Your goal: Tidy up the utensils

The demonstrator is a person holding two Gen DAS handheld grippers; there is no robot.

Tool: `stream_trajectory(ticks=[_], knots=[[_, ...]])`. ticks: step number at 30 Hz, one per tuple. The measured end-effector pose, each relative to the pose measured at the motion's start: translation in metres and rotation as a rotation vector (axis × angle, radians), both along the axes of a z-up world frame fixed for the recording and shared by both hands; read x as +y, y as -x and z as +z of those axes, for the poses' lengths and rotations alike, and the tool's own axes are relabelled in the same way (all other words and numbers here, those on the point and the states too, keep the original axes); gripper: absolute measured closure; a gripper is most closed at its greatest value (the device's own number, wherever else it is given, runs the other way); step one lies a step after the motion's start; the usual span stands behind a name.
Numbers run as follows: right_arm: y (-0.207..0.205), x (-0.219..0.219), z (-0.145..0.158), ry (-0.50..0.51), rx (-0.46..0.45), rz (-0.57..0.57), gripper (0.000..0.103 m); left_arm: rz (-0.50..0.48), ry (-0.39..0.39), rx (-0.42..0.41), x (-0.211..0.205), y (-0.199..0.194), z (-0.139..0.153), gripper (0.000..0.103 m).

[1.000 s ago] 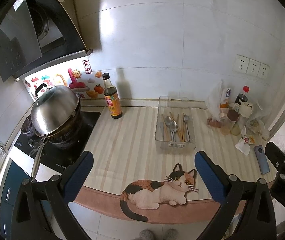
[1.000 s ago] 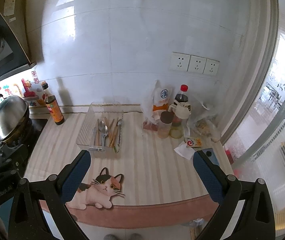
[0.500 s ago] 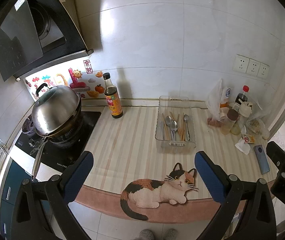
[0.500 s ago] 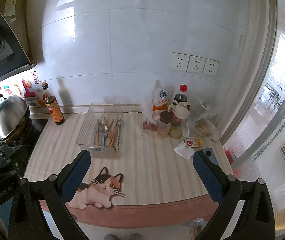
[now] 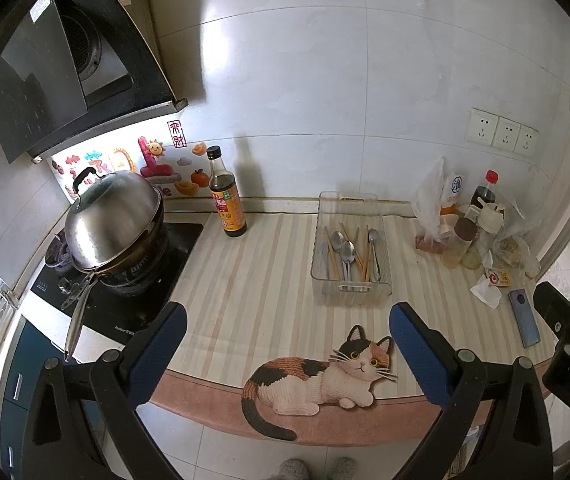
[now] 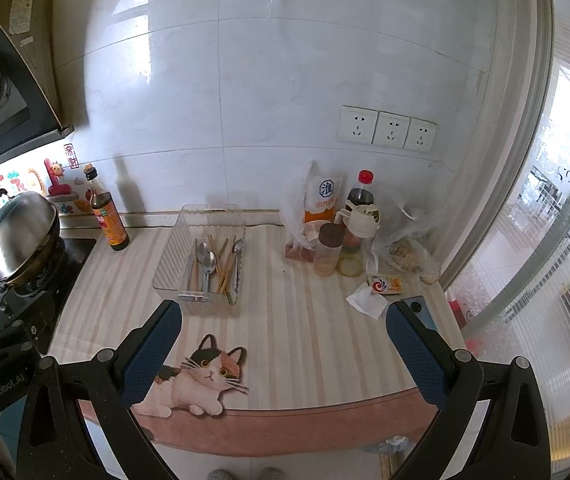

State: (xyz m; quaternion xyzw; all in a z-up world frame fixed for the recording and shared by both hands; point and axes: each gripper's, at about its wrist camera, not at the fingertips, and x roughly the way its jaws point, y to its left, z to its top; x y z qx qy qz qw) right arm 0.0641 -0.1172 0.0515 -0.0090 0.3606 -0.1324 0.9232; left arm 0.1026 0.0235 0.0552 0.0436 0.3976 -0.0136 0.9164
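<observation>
A clear plastic tray (image 5: 351, 292) (image 6: 173, 268) sits on the striped counter mat toward the back wall. Inside it lie metal spoons (image 5: 348, 252) (image 6: 209, 261) and wooden chopsticks (image 5: 362, 251) (image 6: 225, 261), all lengthwise. My left gripper (image 5: 287, 324) hovers open in front of the counter's near edge, nothing between its blue pads. My right gripper (image 6: 284, 322) is likewise open and empty, held back from the tray. Each gripper shows at the edge of the other's view.
A lidded steel wok (image 5: 115, 222) sits on the stove at left, a dark sauce bottle (image 5: 227, 194) beside it. Bottles, jars and bags (image 6: 341, 232) crowd the back right, with a phone (image 5: 524, 317) and tissue (image 6: 367, 300) nearby. A cat picture (image 5: 325, 376) marks the mat's front edge.
</observation>
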Motion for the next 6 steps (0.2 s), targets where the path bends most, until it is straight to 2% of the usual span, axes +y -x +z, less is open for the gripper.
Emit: stream_trajectory(ticks=[6], knots=[[0.0002, 0.0009, -0.0002, -0.001, 0.0, -0.003, 0.0, -0.003, 0.004, -0.004, 0.002, 0.0017, 0.0004, 0.0]])
